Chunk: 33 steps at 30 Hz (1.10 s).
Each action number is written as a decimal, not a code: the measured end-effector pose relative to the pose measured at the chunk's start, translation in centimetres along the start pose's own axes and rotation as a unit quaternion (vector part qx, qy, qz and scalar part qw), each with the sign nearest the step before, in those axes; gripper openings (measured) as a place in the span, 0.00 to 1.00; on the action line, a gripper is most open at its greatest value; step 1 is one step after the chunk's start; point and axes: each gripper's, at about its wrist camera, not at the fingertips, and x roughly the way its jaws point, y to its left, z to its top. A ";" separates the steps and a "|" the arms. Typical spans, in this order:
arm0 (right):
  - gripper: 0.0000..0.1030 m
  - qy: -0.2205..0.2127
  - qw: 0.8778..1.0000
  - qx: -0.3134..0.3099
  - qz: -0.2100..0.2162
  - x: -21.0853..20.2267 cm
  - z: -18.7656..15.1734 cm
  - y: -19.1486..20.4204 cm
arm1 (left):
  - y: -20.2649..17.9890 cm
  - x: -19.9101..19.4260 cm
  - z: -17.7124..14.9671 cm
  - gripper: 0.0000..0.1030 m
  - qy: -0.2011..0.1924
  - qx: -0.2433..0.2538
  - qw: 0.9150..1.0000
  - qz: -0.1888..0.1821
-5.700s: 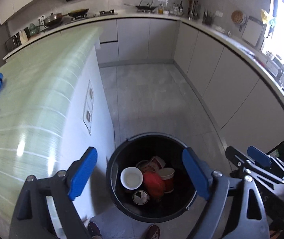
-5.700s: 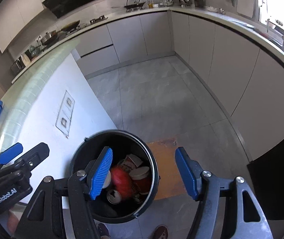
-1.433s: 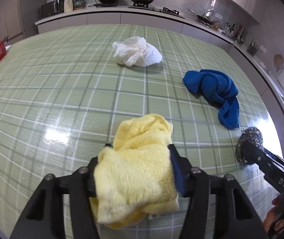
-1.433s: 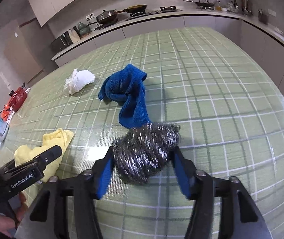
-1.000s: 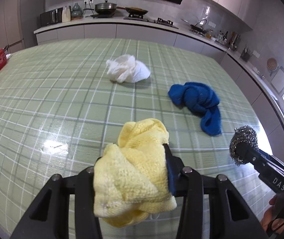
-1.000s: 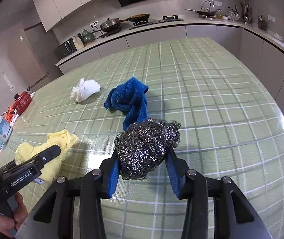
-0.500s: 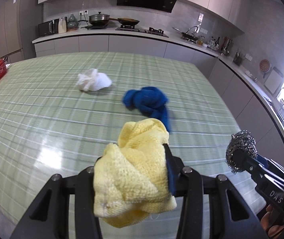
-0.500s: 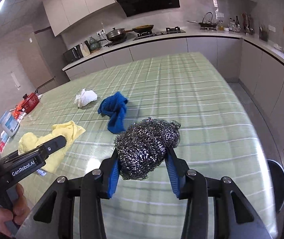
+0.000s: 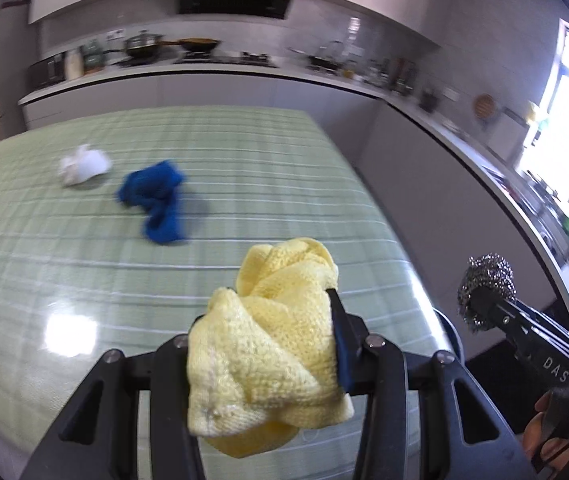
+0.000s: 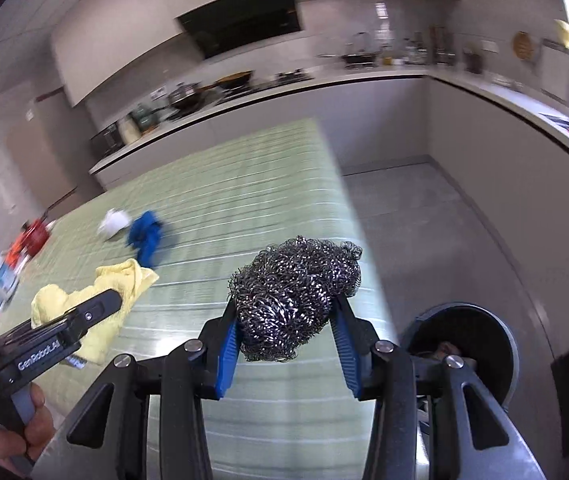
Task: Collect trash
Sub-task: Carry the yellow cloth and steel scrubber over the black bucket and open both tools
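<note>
since the earlier frames both grippers have lifted off the green checked counter point(image 9: 244, 168) and swung toward its end, so the black trash bin point(image 10: 500, 332), out of sight a second ago, now shows on the floor past the counter's edge.

nearest the bin, the right gripper point(image 10: 288, 340) has its blue pads pinched tight on the steel wool point(image 10: 296, 296), which bulges above and between them, hanging over the counter's edge just short of the bin's rim. a little farther from the bin, the left gripper point(image 9: 268, 344) is squeezed on the yellow cloth point(image 9: 268, 332); the cloth wraps over one pad and droops below the jaws, held above the counter. farther from the bin again, the blue cloth point(image 9: 156, 200) lies crumpled on the counter, and just beyond it the white crumpled rag point(image 9: 84, 166), both untouched. farthest off is the back worktop with pans.

the step in hand looks like the carry to the bin. to do it well, bring each gripper squarely over the bin's mouth before letting go; the wool will likely drop cleanly, but the cloth may snag on a pad, so spread the left jaws wide and hold low over the opening. the blue cloth and white rag remain to fetch.
</note>
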 end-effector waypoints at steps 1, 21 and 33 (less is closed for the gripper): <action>0.44 -0.001 1.000 0.007 -0.013 -0.5 -0.2 -1.0 | -0.8 0.4 -0.1 0.43 0.002 0.003 1.000 -0.012; 0.44 0.066 0.996 0.041 -0.046 -2.3 -2.6 -26.1 | -23.1 6.2 -3.6 0.43 0.026 0.002 0.999 -0.031; 0.46 0.138 0.990 -0.007 0.029 4.5 -5.0 -30.7 | -25.2 12.6 -7.1 0.44 0.074 -0.038 0.996 0.036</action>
